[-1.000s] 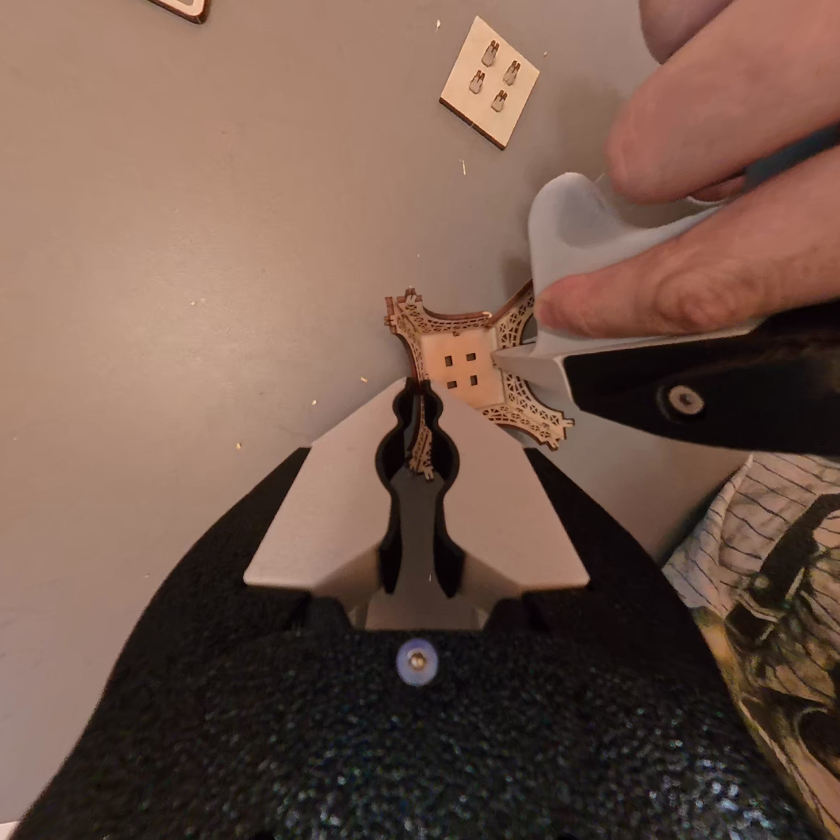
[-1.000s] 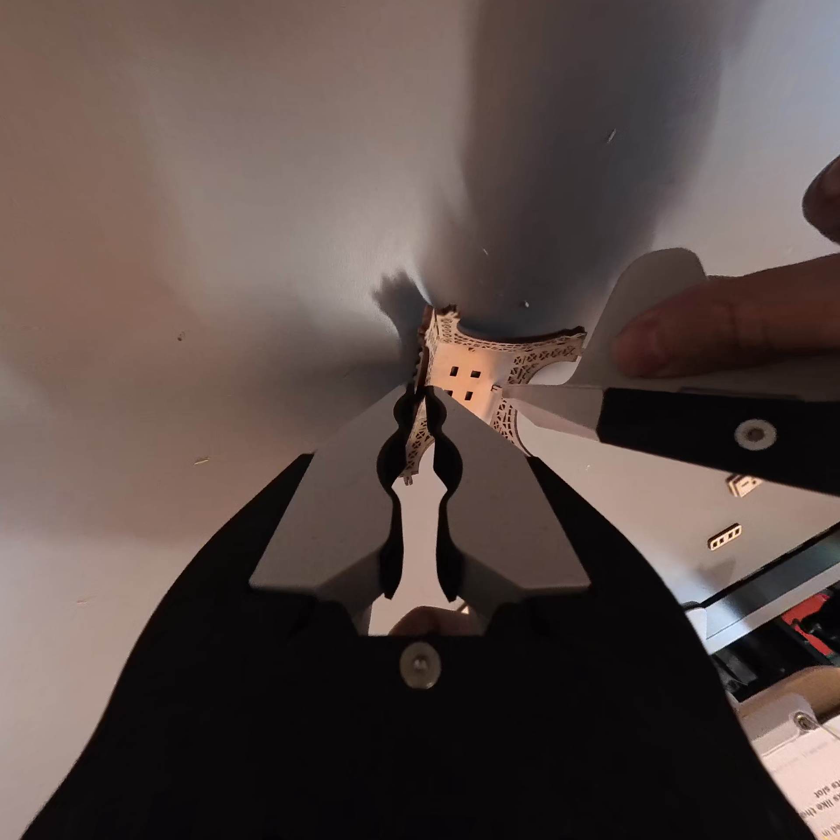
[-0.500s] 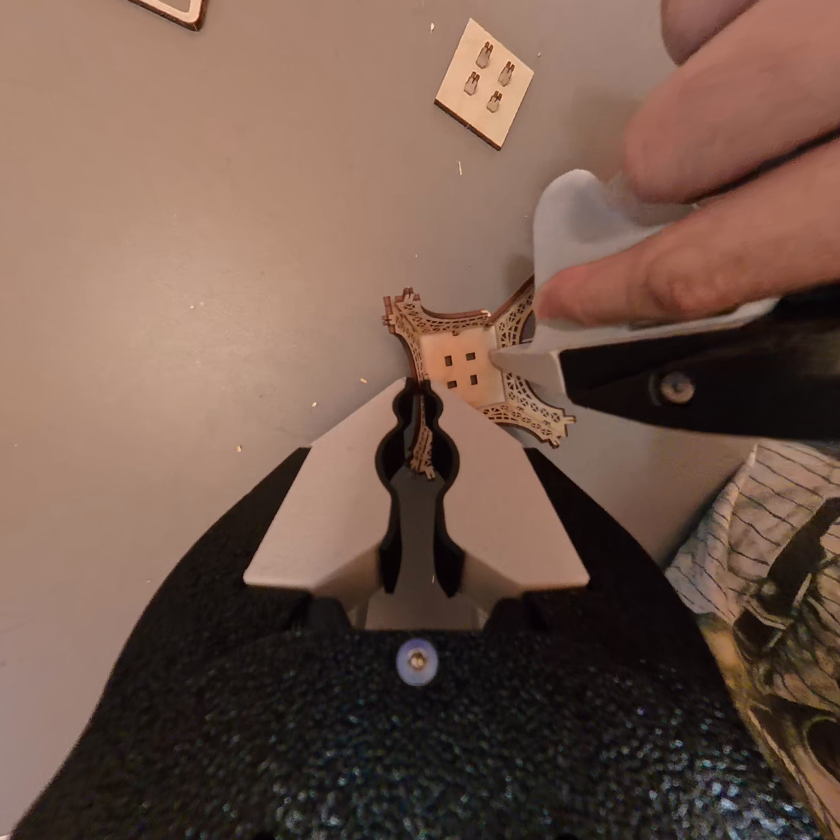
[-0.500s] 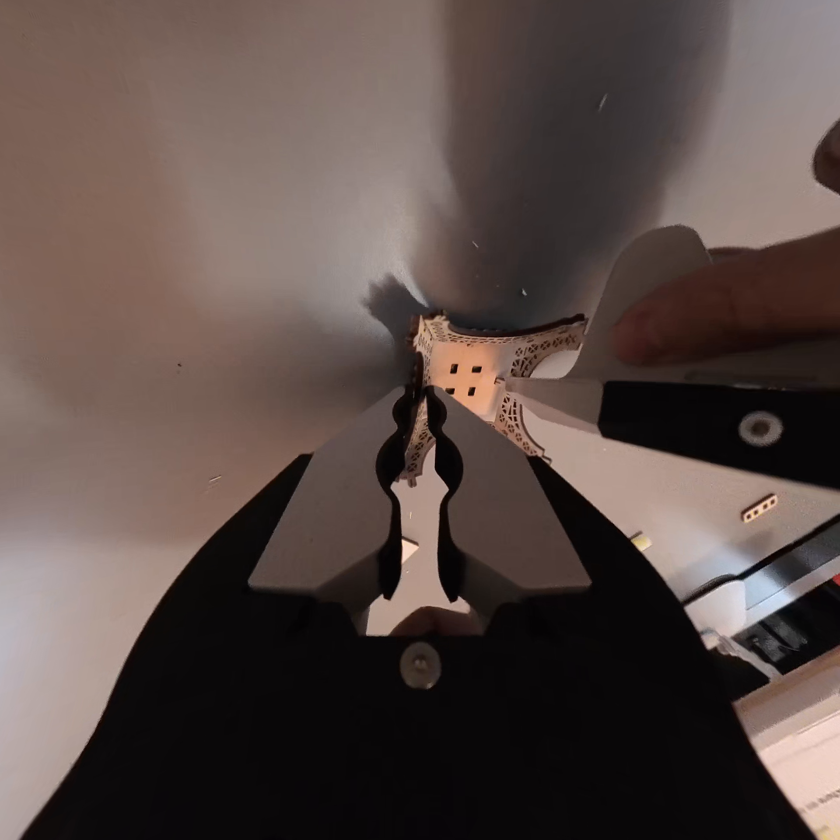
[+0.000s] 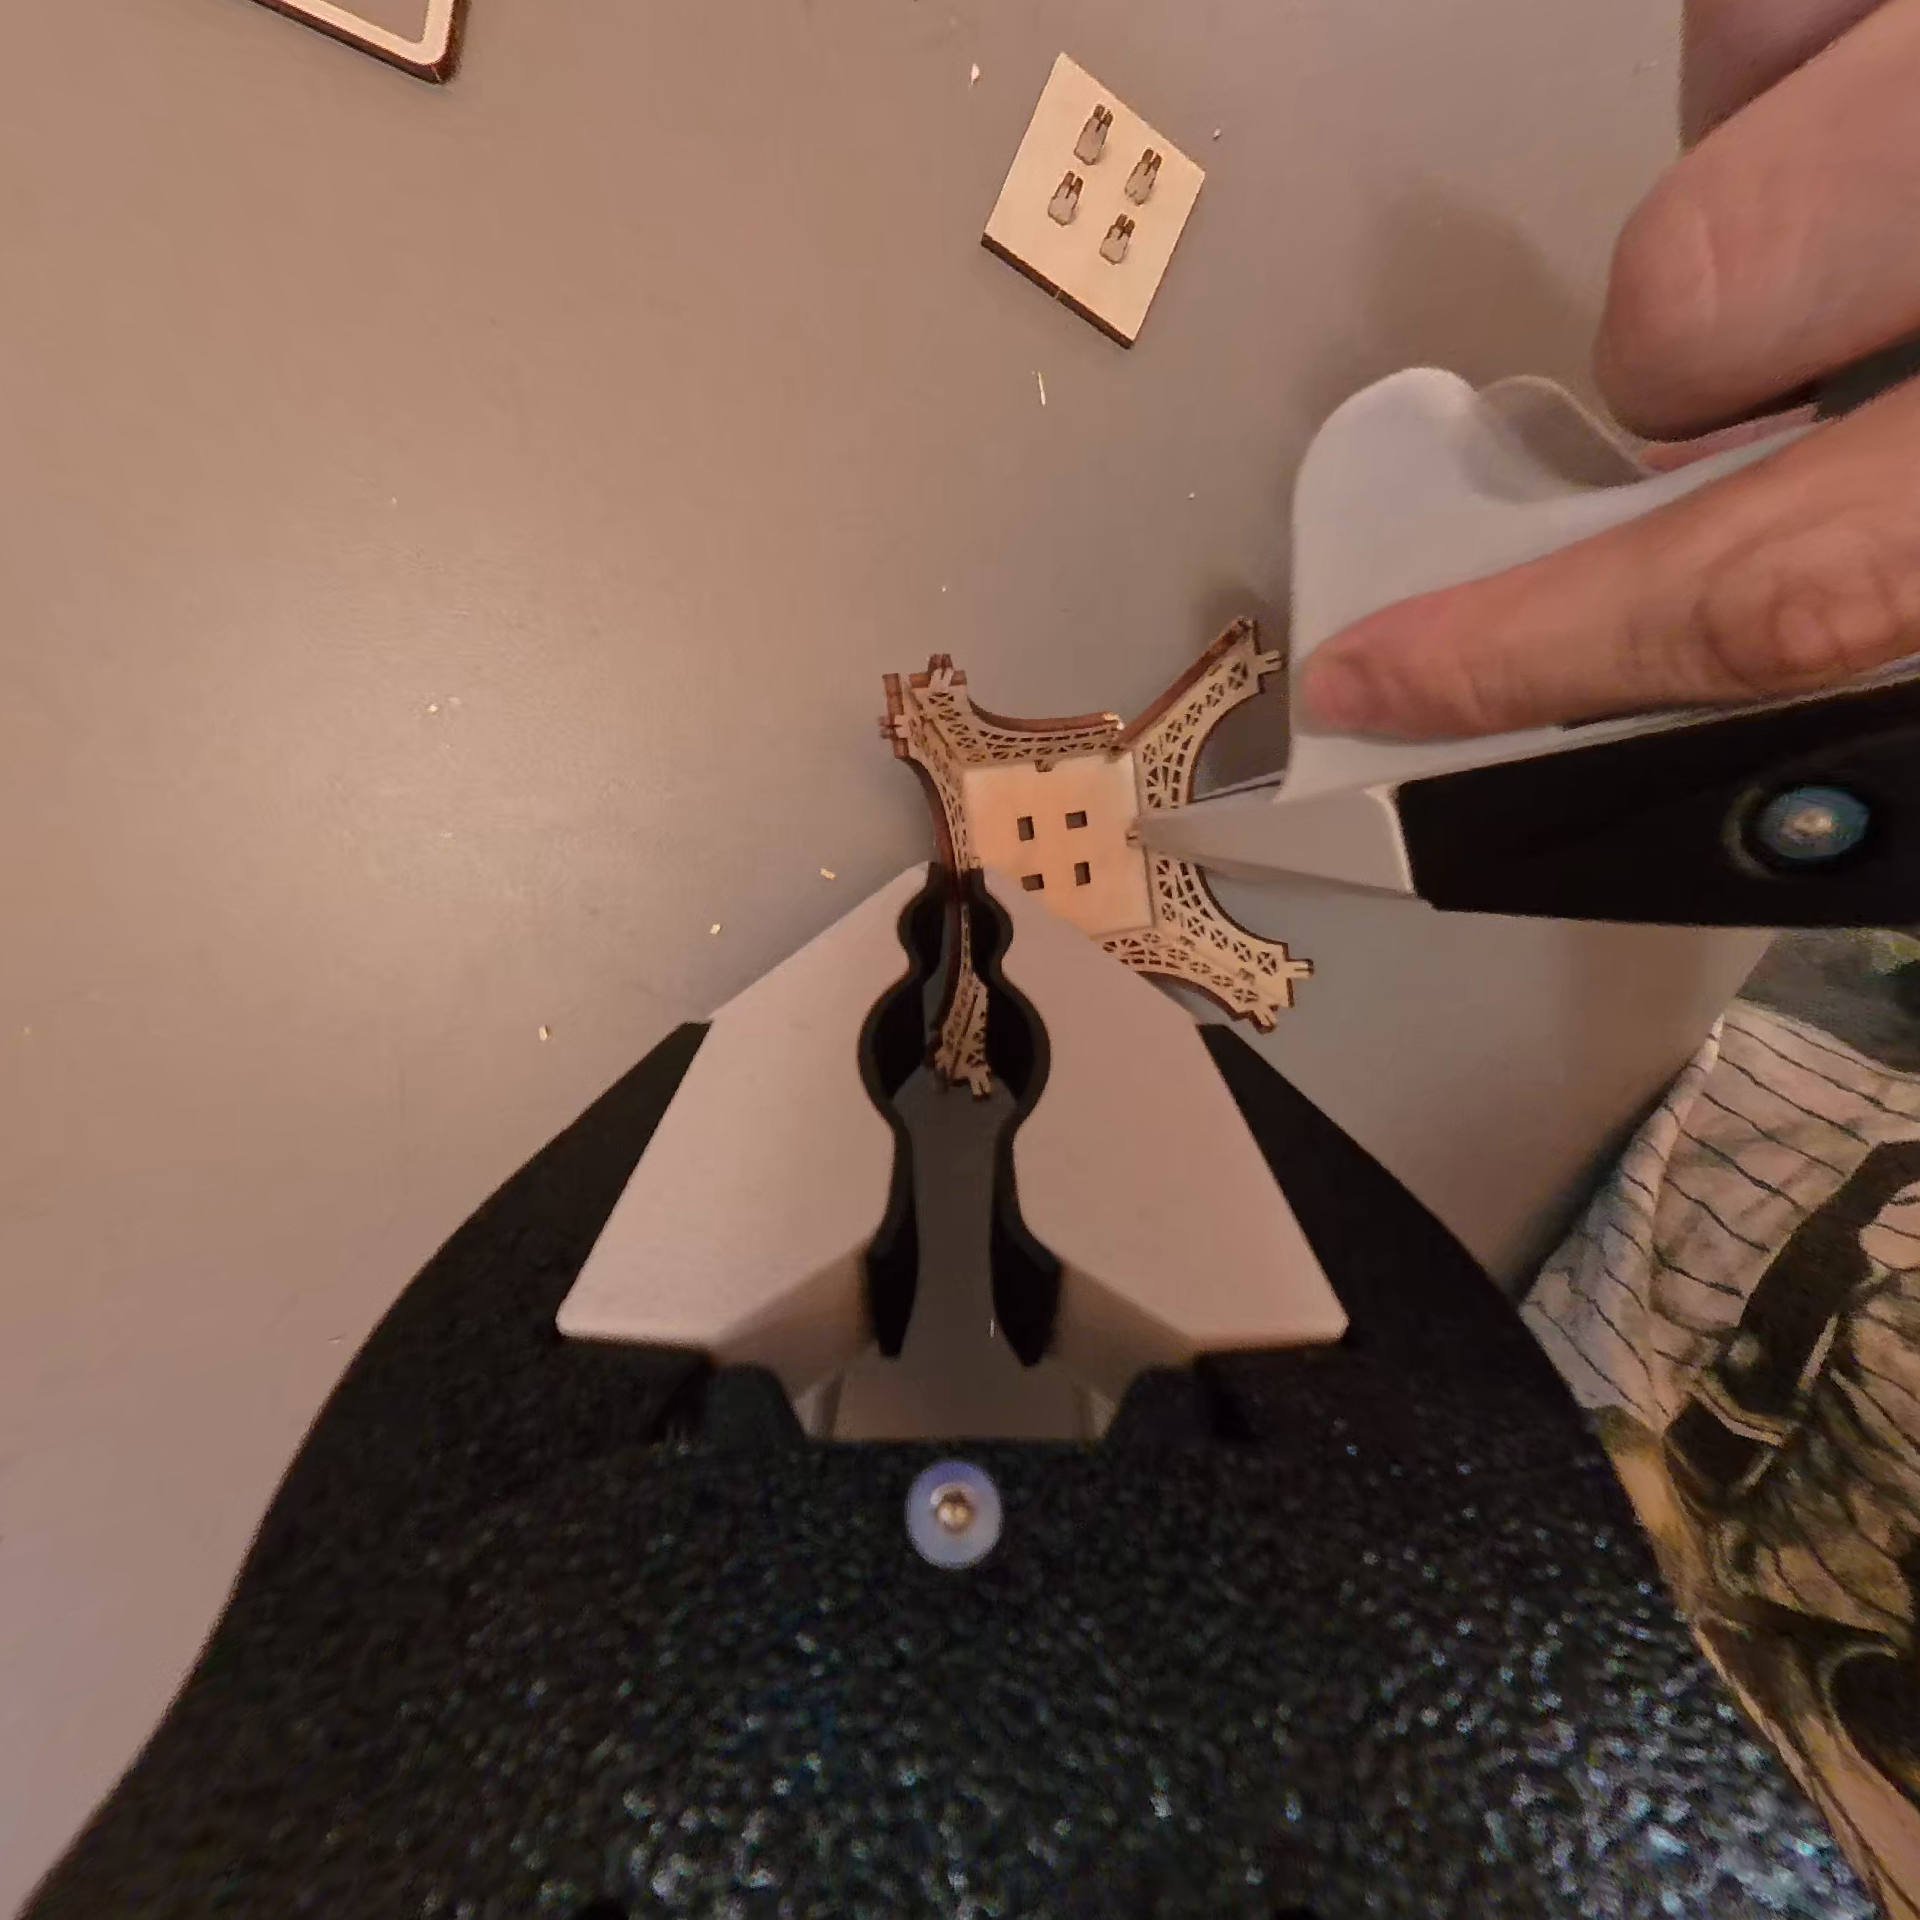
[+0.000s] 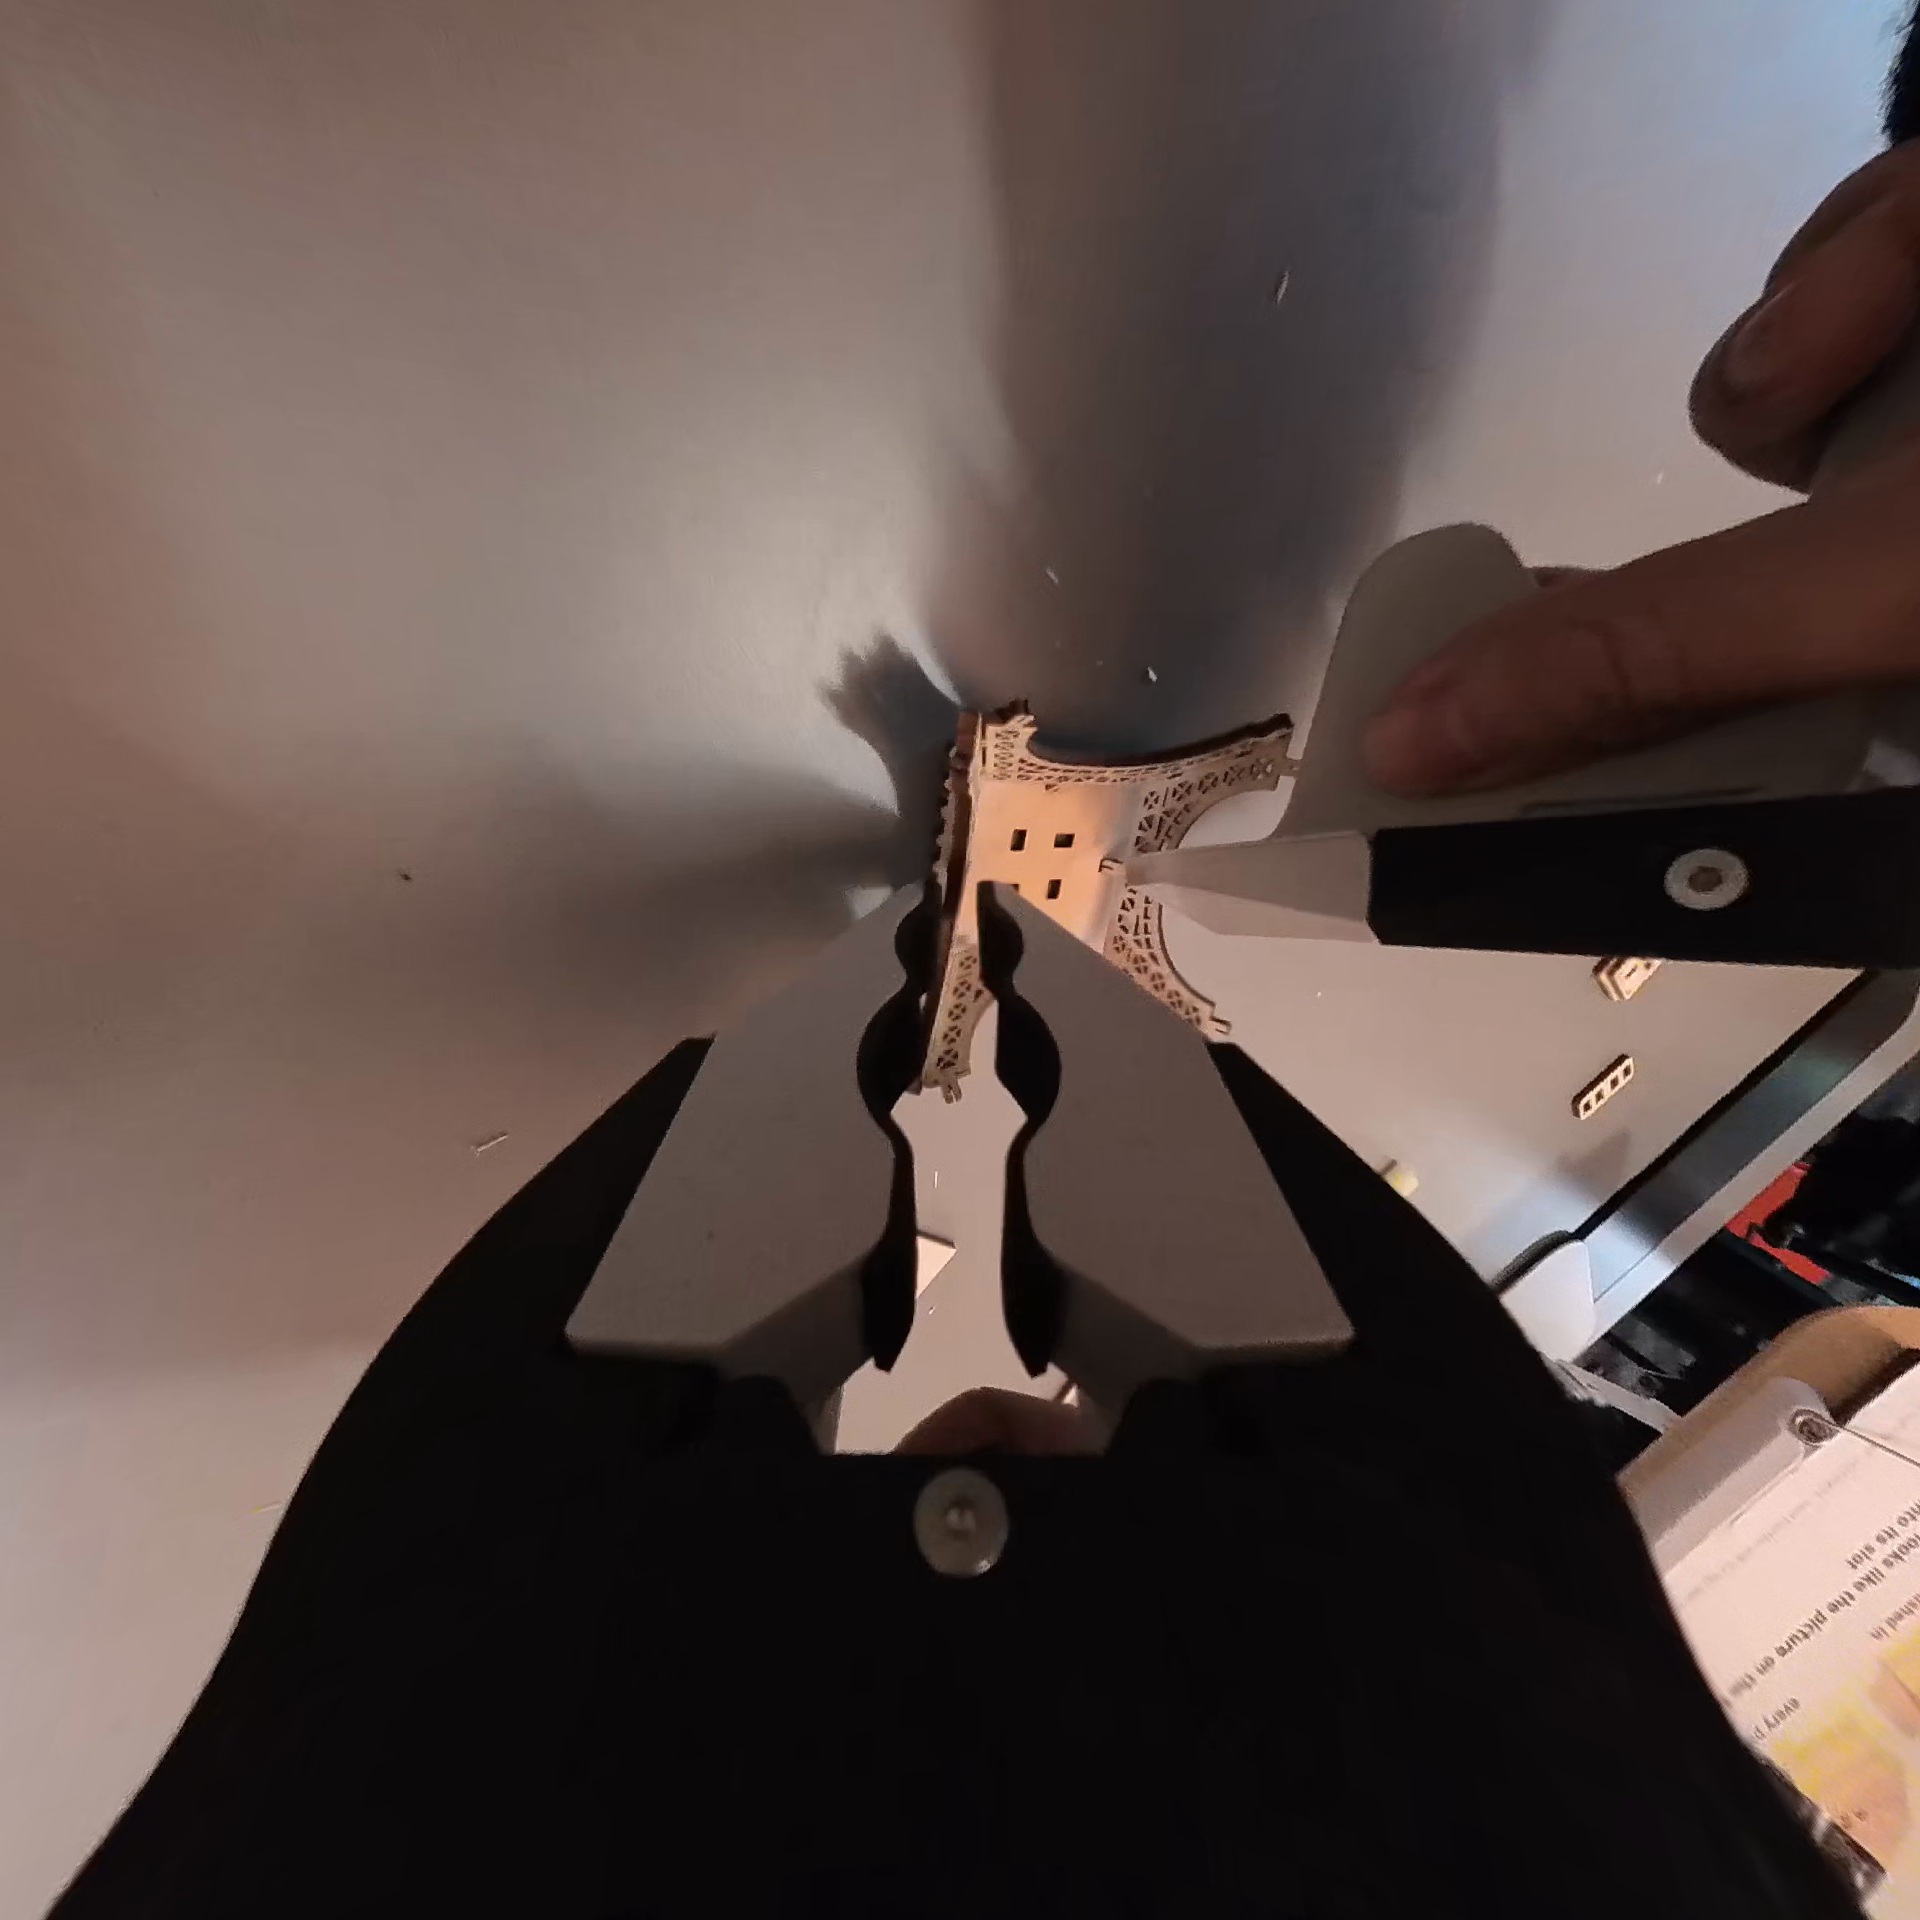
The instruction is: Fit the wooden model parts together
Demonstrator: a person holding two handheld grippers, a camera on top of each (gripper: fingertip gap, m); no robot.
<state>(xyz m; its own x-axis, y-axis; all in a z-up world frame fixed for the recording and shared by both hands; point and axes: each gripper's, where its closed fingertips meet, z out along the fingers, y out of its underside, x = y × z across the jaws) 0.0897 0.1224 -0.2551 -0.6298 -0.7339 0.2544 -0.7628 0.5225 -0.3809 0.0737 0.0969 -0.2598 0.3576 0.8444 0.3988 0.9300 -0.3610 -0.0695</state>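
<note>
Tabletop [image 5: 416, 520] grey, wood-flecked | square plate [image 5: 1093, 197] lying flat | both tools seemingly clamp lattice model [image 5: 1049, 831]

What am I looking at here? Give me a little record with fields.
Model: wooden tower base, lattice legs around a square platform with four slots
Left gripper: shut on one leg
Right gripper: shut on a neighbouring side of the base
Person: hand holding the right gripper
Loose part: square wooden piece, lying flat farther off
Surface: grey table
</note>
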